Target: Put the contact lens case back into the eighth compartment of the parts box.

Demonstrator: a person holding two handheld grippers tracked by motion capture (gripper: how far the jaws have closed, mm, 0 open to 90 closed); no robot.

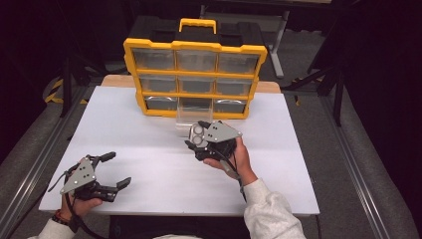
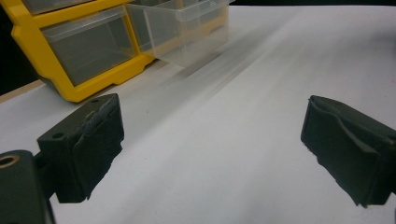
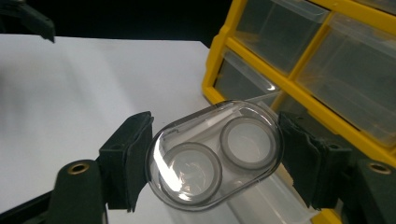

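A yellow organizer [image 1: 195,79] with several clear drawers stands at the back of the white table [image 1: 149,149]. Its bottom middle drawer [image 1: 191,115] is pulled out toward me. My right gripper [image 1: 201,137] hovers just in front of that drawer, shut on a clear oval case [image 3: 215,154] that has two round grey-rimmed wells. The pads [image 3: 130,158] press on the case's two ends, and the open drawer [image 3: 271,200] lies below it. My left gripper [image 1: 118,169] rests near the table's front left corner, its jaws wide apart with nothing between them [image 2: 210,149].
In the left gripper view the organizer [image 2: 70,60] and its pulled-out drawer [image 2: 187,32] stand far ahead across bare white tabletop. Dark floor and metal frames surround the table. A wooden strip [image 1: 117,79] shows behind the organizer.
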